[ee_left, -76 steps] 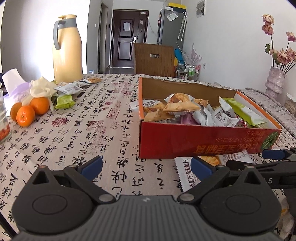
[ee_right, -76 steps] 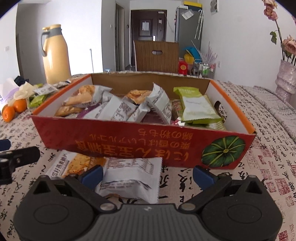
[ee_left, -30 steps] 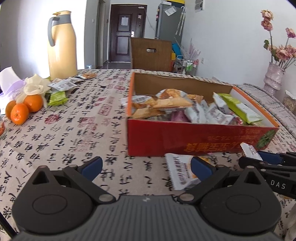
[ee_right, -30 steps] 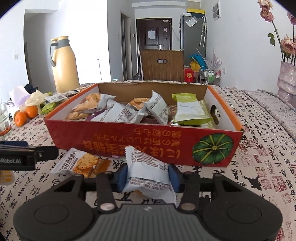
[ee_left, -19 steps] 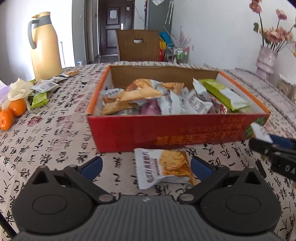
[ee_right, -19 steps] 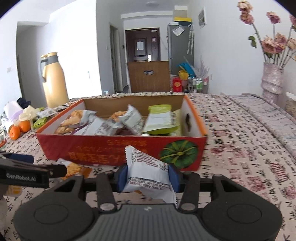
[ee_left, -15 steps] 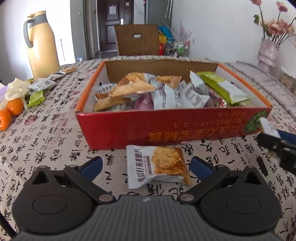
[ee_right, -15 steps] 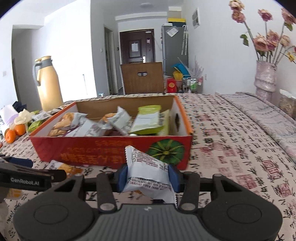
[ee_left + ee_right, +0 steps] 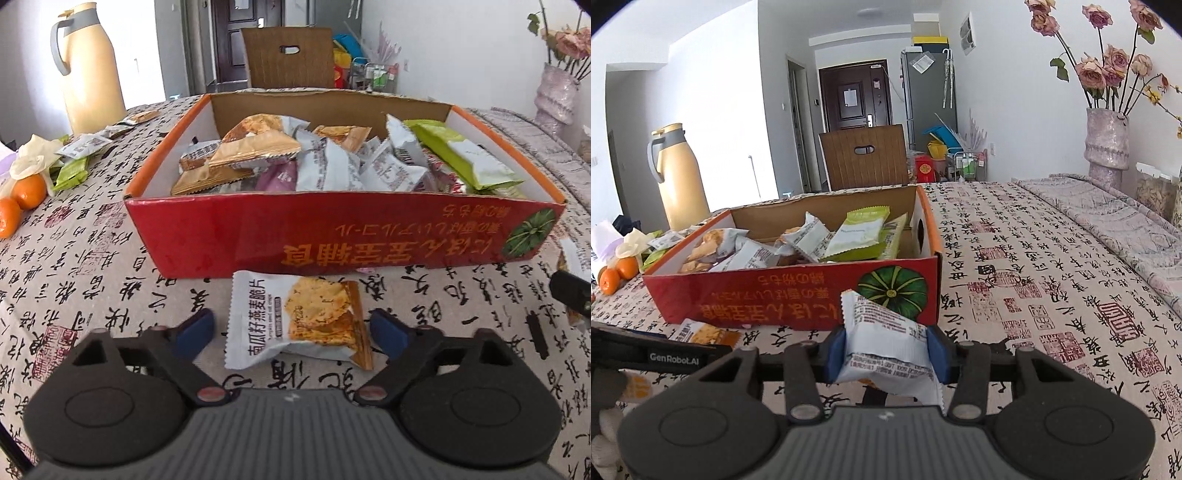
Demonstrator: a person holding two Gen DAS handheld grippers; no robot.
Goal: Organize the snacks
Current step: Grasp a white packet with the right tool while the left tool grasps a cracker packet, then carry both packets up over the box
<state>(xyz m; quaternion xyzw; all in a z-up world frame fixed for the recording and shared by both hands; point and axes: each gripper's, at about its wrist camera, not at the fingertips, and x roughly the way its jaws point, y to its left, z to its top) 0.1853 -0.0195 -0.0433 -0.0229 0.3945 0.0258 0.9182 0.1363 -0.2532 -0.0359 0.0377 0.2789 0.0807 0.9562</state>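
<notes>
A red cardboard box [image 9: 332, 236] full of snack packets stands on the table; it also shows in the right wrist view [image 9: 768, 295]. A white and orange cracker packet [image 9: 295, 321] lies on the cloth in front of the box, between the open fingers of my left gripper [image 9: 291, 332]. My right gripper [image 9: 886, 350] is shut on a white snack packet [image 9: 886, 347] and holds it above the table, near the box's front right corner. The cracker packet [image 9: 701, 336] shows partly behind the left gripper's arm.
A yellow thermos jug [image 9: 88, 70], oranges [image 9: 29, 190] and loose snack packets [image 9: 81, 147] sit at the left. A vase of roses [image 9: 1108, 144] stands at the far right. A brown chair [image 9: 864, 157] is behind the table.
My right gripper closed on the white packet, lifted it and moved right. My left gripper moved right and came down around the cracker packet.
</notes>
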